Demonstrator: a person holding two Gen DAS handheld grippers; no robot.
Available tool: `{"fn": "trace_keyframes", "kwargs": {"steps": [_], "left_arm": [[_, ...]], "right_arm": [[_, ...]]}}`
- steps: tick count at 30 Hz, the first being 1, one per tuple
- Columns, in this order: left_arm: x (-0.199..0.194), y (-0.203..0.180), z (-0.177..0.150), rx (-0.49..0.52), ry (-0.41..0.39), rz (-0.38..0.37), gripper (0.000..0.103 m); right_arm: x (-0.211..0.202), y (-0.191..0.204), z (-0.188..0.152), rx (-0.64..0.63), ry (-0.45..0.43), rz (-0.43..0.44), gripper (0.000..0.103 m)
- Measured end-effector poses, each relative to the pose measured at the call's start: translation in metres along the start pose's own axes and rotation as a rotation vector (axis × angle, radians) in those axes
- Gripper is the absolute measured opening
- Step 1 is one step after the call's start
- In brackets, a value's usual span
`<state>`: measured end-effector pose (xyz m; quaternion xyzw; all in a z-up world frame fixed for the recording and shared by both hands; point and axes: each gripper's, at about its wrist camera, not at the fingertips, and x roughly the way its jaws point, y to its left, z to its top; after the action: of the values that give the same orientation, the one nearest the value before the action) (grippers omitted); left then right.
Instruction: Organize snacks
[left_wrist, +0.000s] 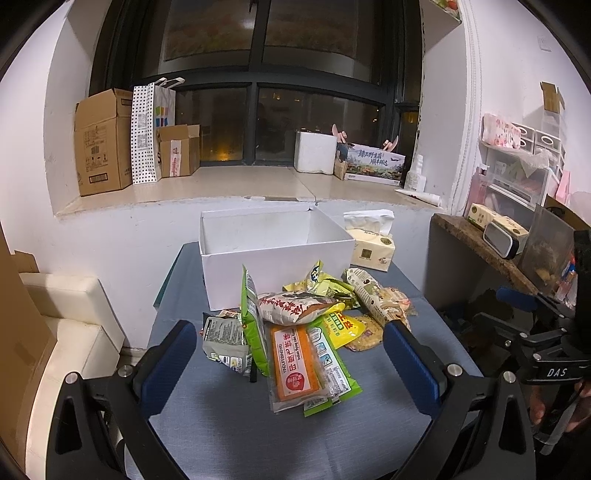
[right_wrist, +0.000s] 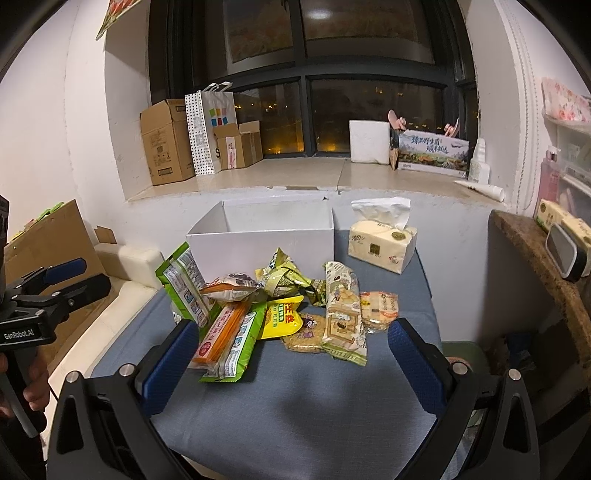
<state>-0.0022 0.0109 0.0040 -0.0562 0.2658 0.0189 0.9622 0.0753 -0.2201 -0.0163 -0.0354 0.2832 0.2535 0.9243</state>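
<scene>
— Where are you in the job?

— At the start, I judge. My left gripper is spread wide and empty, short of the snack pile on the blue table.

— What lies in it, from the left?

— A grey packet, an upright green bag, an orange packet, a yellow pouch.

— And the other side?

— My right gripper hangs wide and empty too. The white box stands behind the pile, apparently empty. Next I should close on one packet and lift it over the rim.
</scene>
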Motion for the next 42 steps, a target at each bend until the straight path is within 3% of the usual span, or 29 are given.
{"fn": "trace_keyframes", "kwargs": {"steps": [7,12,15,22,26,31,32,33,34,35,36,37,42], "left_arm": [[0.001,0.004,0.0,-0.032,-0.029,0.001,0.103],[0.003,0.009,-0.006,-0.074,-0.054,-0.005,0.103],[0.005,0.002,-0.008,-0.02,-0.048,0.027,0.103],[0.006,-0.015,-0.011,0.067,-0.004,-0.025,0.103],[0.007,-0.017,-0.01,0.065,0.001,-0.021,0.103],[0.01,-0.007,-0.011,0.02,0.015,-0.027,0.103],[0.012,-0.005,-0.011,0.009,0.02,-0.027,0.103],[0.012,-0.003,-0.012,0.003,0.023,-0.027,0.103],[0.012,-0.001,-0.012,-0.003,0.026,-0.024,0.103],[0.012,0.0,-0.013,-0.005,0.026,-0.019,0.103],[0.011,0.002,-0.013,-0.004,0.023,-0.01,0.103],[0.011,0.003,-0.014,-0.002,0.022,0.0,0.103],[0.015,0.009,-0.017,-0.016,0.032,-0.006,0.103]], "right_arm": [[0.021,-0.015,0.003,0.043,0.068,0.044,0.103],[0.057,-0.03,0.013,0.043,0.097,0.039,0.103],[0.093,-0.039,0.019,0.039,0.139,0.022,0.103],[0.175,-0.061,0.028,0.076,0.253,-0.029,0.103],[0.215,-0.069,0.027,0.056,0.305,-0.109,0.103],[0.247,-0.074,0.022,0.03,0.382,-0.132,0.103],[0.254,-0.076,0.019,0.036,0.404,-0.136,0.096],[0.259,-0.077,0.016,0.047,0.429,-0.14,0.08],[0.262,-0.078,0.014,0.048,0.437,-0.165,0.076],[0.259,-0.074,0.014,0.028,0.419,-0.159,0.066],[0.259,-0.072,0.014,0.021,0.419,-0.148,0.048],[0.257,-0.069,0.015,0.012,0.421,-0.144,0.042],[0.239,-0.062,0.017,0.026,0.411,-0.1,0.036]]}}
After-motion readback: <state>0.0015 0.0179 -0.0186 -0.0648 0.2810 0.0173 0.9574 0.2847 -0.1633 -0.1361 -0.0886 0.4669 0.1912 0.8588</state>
